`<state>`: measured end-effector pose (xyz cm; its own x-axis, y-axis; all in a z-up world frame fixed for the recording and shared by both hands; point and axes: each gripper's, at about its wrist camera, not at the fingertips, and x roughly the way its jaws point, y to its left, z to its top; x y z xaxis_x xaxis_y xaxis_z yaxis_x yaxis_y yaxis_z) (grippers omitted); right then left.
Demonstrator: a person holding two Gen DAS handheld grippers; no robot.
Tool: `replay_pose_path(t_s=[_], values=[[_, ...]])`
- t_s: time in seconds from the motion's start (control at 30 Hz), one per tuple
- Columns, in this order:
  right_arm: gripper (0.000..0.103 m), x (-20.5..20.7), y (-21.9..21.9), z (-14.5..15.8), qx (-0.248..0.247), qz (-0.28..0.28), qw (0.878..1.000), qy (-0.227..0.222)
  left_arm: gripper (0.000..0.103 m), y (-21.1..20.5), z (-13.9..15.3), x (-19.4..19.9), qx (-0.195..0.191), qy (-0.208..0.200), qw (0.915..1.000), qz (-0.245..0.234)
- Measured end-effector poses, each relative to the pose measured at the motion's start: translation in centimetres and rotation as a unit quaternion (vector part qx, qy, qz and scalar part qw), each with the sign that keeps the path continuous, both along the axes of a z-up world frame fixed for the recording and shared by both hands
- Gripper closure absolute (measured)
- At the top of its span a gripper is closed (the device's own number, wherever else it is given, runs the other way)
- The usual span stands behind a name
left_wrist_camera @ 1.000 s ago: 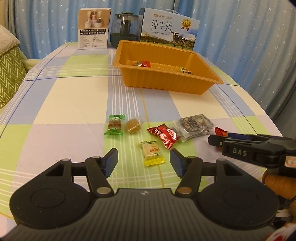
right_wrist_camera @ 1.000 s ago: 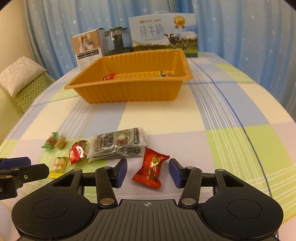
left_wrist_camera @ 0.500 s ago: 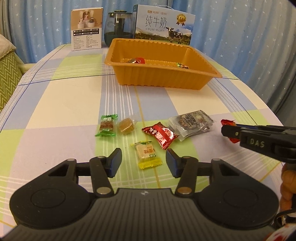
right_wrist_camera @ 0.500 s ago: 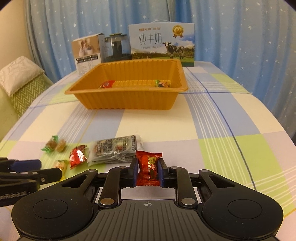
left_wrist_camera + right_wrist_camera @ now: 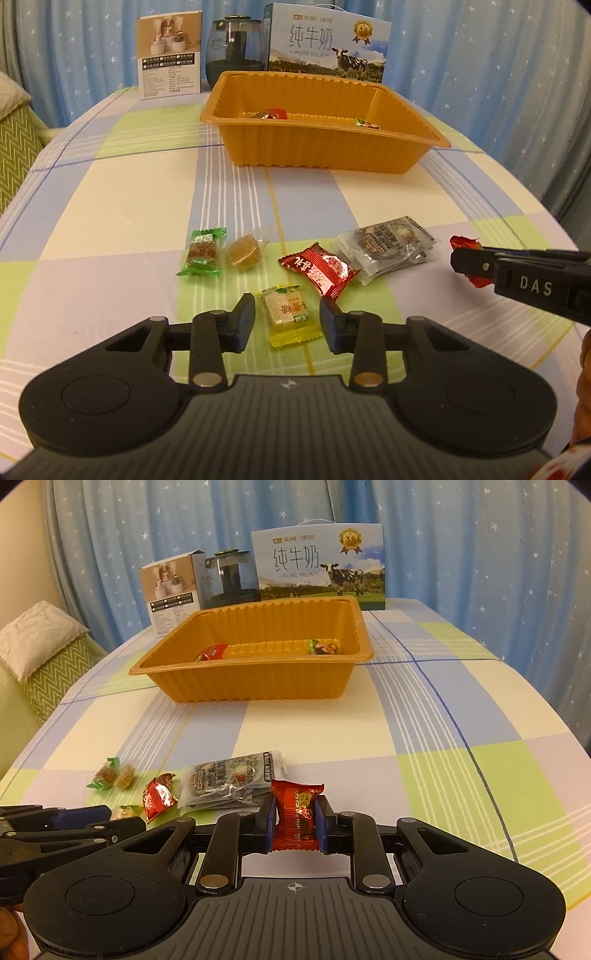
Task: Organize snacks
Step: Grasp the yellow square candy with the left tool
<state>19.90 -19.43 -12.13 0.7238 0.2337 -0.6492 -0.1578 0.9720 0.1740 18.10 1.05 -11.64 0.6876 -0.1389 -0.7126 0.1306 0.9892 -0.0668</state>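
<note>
My right gripper (image 5: 294, 821) is shut on a red candy packet (image 5: 297, 816) and holds it above the table; it also shows in the left wrist view (image 5: 466, 260). My left gripper (image 5: 287, 323) is open, with a yellow candy (image 5: 290, 314) lying on the cloth between its fingers. Near it lie a red candy (image 5: 319, 269), a grey snack bag (image 5: 388, 245), a brown candy (image 5: 244, 253) and a green-wrapped candy (image 5: 202, 253). The orange tray (image 5: 325, 147) at the back holds two candies.
A milk carton box (image 5: 328, 44), a dark glass jar (image 5: 235, 48) and a white product box (image 5: 170, 55) stand behind the tray. A green sofa (image 5: 48, 657) sits left of the checked table. Blue curtains hang behind.
My right gripper closed on the red candy packet and lifted it off the cloth. My left gripper moved forward so the yellow candy lies between its fingers.
</note>
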Motion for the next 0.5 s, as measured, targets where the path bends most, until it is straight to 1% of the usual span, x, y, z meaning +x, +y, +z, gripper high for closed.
replay_pose_path(t_s=[0.03,0.07,0.27,0.5], values=[[0.081,0.0,0.0,0.0,0.001,0.000,1.000,0.000,0.079,-0.1,0.0,0.0,0.002,0.001,1.0000,-0.001],[0.081,0.0,0.0,0.0,0.001,0.001,1.000,0.001,0.081,-0.1,0.0,0.0,0.003,0.003,1.0000,0.000],[0.081,-0.1,0.2,0.3,0.003,0.005,1.000,-0.003,0.083,-0.1,0.3,-0.2,0.014,0.006,0.9999,0.001],[0.081,-0.6,0.4,1.1,0.006,0.011,1.000,-0.013,0.083,0.2,1.3,-0.7,0.006,-0.006,0.9999,0.013]])
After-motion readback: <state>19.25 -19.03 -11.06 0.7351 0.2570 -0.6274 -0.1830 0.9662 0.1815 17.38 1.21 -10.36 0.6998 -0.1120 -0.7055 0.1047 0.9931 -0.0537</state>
